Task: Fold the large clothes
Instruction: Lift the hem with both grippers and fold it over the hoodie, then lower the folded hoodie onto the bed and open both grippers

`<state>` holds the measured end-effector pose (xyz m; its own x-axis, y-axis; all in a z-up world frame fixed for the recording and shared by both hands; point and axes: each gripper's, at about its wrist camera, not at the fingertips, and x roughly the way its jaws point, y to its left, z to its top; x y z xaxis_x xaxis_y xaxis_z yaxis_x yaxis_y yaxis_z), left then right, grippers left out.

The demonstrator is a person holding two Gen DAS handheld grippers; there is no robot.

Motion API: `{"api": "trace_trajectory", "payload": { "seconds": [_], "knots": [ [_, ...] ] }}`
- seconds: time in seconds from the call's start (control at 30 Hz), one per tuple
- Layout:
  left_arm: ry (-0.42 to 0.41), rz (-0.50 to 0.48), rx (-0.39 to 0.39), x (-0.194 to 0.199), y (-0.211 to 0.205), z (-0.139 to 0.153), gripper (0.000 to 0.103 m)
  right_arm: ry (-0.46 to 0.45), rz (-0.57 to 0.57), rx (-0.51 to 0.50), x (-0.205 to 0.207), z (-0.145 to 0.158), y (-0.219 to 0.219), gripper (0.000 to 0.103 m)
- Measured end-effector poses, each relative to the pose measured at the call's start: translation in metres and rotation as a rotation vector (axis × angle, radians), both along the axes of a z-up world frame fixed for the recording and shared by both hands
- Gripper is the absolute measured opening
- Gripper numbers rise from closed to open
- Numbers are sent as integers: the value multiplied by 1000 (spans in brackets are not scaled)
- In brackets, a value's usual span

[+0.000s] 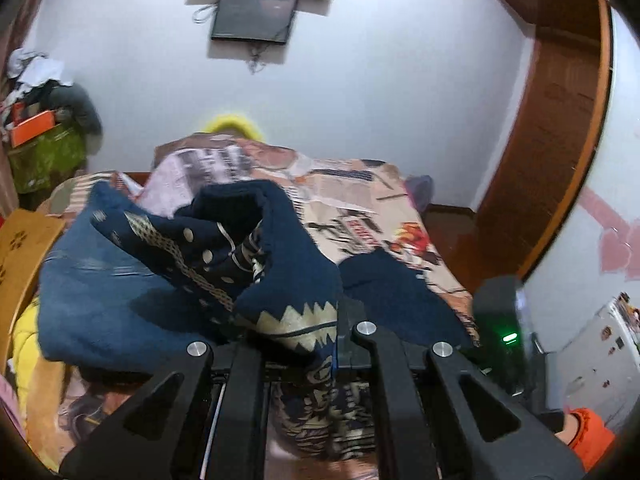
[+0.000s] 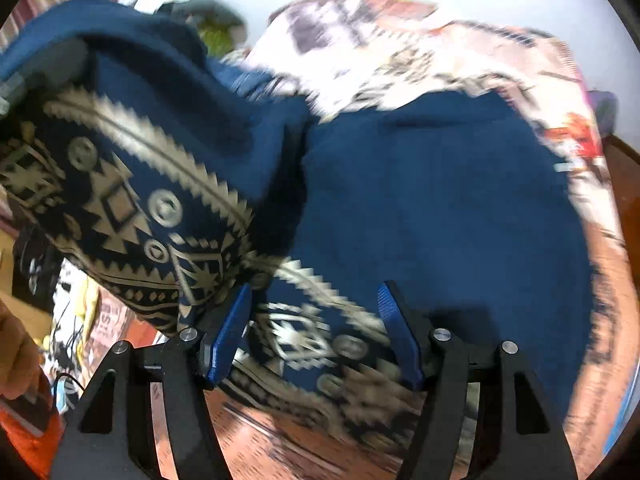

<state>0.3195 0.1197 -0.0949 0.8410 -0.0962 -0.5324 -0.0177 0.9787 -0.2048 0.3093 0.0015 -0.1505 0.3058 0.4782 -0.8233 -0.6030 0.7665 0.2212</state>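
Note:
A large navy garment with beige zigzag and geometric print (image 1: 192, 276) lies partly on the bed. In the left wrist view my left gripper (image 1: 304, 344) is shut on its patterned hem and holds a bunched fold up above the bed; the fingertips are buried in cloth. In the right wrist view the same garment (image 2: 420, 200) spreads over the bed and its patterned edge hangs toward the floor. My right gripper (image 2: 316, 320) is open, its blue pads (image 2: 232, 332) on either side of the patterned edge, not closed on it. The view is motion-blurred.
The bed has a printed cover (image 1: 360, 208) with a yellow item (image 1: 232, 126) at its head. A wooden wardrobe (image 1: 560, 120) stands right, a cluttered pile (image 1: 44, 128) left, a screen (image 1: 256, 16) on the wall. Wooden floor (image 2: 280, 440) lies below.

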Motion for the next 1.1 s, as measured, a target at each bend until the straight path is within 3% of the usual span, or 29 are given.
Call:
{"api": "trace_trajectory", "payload": {
  "seconds": [0.13, 0.27, 0.43, 0.6, 0.7, 0.87, 1.03, 1.1],
  "knots": [
    [16, -86, 13, 11, -43, 0, 6, -97, -129, 11, -8, 26, -64, 62],
    [74, -205, 10, 24, -94, -18, 6, -132, -266, -24, -12, 30, -121, 62],
    [207, -317, -46, 34, -132, -56, 6, -122, -336, -63, -19, 24, -157, 62],
    [309, -364, -10, 30, -150, -88, 6, -122, -340, -72, -23, 26, -167, 62],
    [315, -365, 6, 23, -150, -89, 10, -133, -330, -58, -28, 32, -167, 62],
    [298, -395, 105, 3, -162, -78, 32, -166, -307, -52, -38, 44, -163, 62],
    [213, -365, 210, -29, -161, -51, 49, -204, -283, -42, -45, 58, -154, 62],
    [182, -338, 229, -35, -154, -42, 51, -220, -275, -40, -47, 63, -151, 62]
  ]
}}
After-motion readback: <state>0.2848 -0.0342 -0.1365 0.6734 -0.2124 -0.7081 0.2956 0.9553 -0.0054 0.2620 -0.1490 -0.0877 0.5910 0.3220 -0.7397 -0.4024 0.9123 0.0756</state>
